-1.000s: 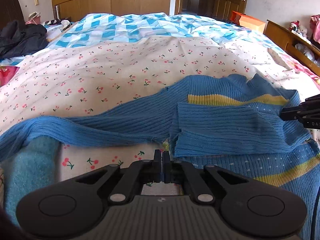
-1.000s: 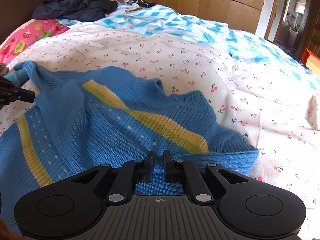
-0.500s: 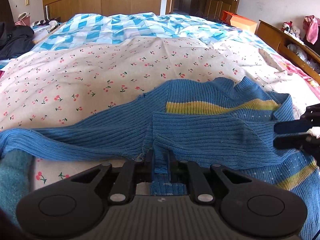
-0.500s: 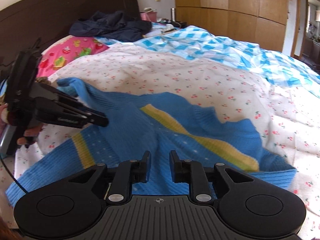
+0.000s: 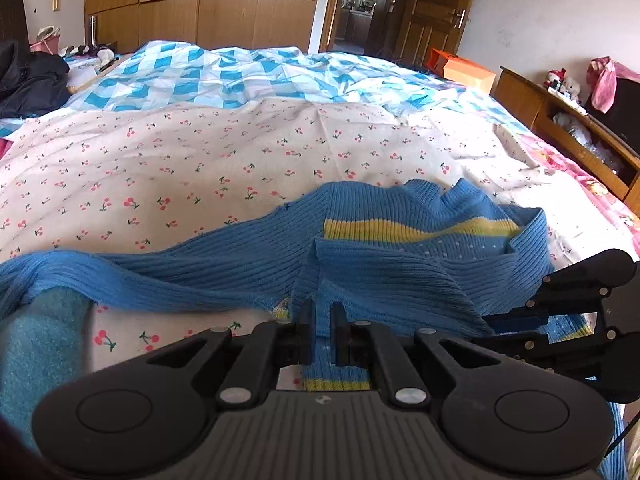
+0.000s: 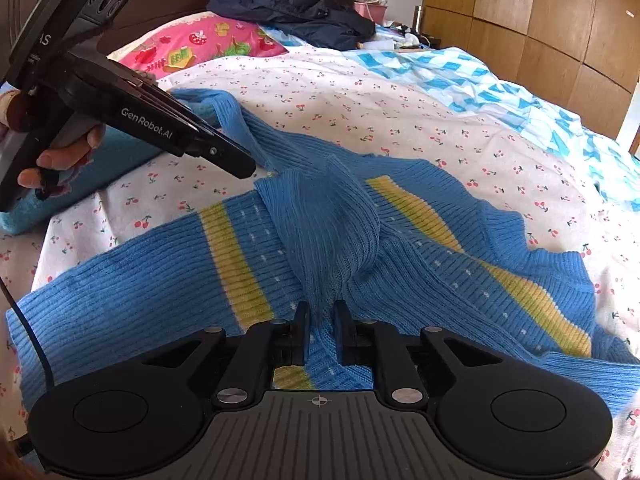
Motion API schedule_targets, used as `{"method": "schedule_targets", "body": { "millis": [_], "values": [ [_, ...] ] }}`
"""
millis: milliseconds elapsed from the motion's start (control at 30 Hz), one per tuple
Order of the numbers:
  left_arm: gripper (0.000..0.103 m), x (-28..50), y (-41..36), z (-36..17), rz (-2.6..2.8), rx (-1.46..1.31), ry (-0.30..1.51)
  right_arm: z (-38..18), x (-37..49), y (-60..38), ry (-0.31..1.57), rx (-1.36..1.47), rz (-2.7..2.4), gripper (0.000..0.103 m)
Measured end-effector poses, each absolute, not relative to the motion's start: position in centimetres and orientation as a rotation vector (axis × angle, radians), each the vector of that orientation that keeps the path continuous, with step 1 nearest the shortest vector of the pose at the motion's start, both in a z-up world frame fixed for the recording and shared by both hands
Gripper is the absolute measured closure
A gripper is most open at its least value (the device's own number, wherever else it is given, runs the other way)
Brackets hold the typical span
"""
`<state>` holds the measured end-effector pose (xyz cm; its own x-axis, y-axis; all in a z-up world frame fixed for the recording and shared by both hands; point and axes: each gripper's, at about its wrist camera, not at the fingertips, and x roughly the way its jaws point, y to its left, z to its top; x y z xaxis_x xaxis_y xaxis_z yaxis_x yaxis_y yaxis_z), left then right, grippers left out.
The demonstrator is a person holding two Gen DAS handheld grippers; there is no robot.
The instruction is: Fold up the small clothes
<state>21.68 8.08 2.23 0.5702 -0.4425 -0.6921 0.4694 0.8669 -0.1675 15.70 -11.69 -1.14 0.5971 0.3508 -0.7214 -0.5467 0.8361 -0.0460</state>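
Observation:
A blue ribbed sweater (image 6: 420, 248) with yellow stripes lies on the cherry-print bed sheet (image 6: 400, 112). One sleeve (image 6: 328, 216) is folded across its body. In the left wrist view the sweater (image 5: 400, 264) lies just ahead, its other sleeve (image 5: 168, 276) stretched out to the left. My left gripper (image 5: 322, 322) has its jaws slightly apart with sweater fabric between them; it also shows in the right wrist view (image 6: 236, 164). My right gripper (image 6: 319, 328) stands slightly open over the folded sleeve and appears at the right of the left wrist view (image 5: 500, 328).
A teal towel (image 5: 44, 344) lies at the near left. A blue checked quilt (image 5: 248, 76) covers the far bed. A pink pillow (image 6: 192, 48) and dark clothes (image 6: 296, 12) lie by the headboard. A wooden shelf (image 5: 568, 128) runs along the right.
Both grippers opened a little and moved closer together over the sweater. The sleeve now lies folded across the body. My left gripper came much nearer in the right wrist view.

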Motion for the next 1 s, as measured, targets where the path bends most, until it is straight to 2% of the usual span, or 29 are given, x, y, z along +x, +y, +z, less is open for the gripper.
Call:
{"method": "schedule_targets", "body": {
  "millis": [167,200,300,367,500,600,700,800,867,900,1000],
  "values": [
    [0.079,23.0,6.4,0.8,-0.547,0.08,0.835,0.6,15.6,-11.7,0.708,-0.249,0.5,0.087],
    [0.079,23.1,6.2,0.4,-0.547,0.088,0.845,0.9,15.4,-11.4,0.689,-0.262,0.507,0.086],
    [0.081,22.8,6.1,0.0,-0.563,0.091,0.871,1.0,15.6,-10.2,0.671,-0.275,0.562,0.076],
    [0.089,22.2,6.4,0.0,-0.559,0.104,0.871,0.0,16.6,-9.0,0.686,-0.288,0.568,0.075],
    [0.09,21.6,7.8,0.4,-0.546,0.084,0.876,-2.3,18.7,-7.5,0.749,-0.265,0.568,0.075],
    [0.09,21.2,9.1,1.3,-0.544,0.035,0.857,-2.6,18.4,-6.8,0.751,-0.272,0.572,0.092],
    [0.089,21.3,9.6,2.4,-0.558,-0.014,0.814,-2.2,16.4,-6.3,0.707,-0.344,0.616,0.096],
    [0.084,21.6,8.5,2.0,-0.586,-0.024,0.816,-2.7,15.5,-5.6,0.721,-0.39,0.643,0.098],
    [0.084,21.5,7.2,0.7,-0.584,0.032,0.863,-2.9,15.4,-5.5,0.725,-0.392,0.627,0.097],
    [0.084,21.2,6.7,-0.1,-0.571,0.073,0.887,-2.7,15.2,-5.6,0.731,-0.381,0.626,0.093],
    [0.084,20.6,6.5,-1.3,-0.546,0.123,0.919,-1.1,14.1,-7.5,0.735,-0.3,0.616,0.092]
  ]
}}
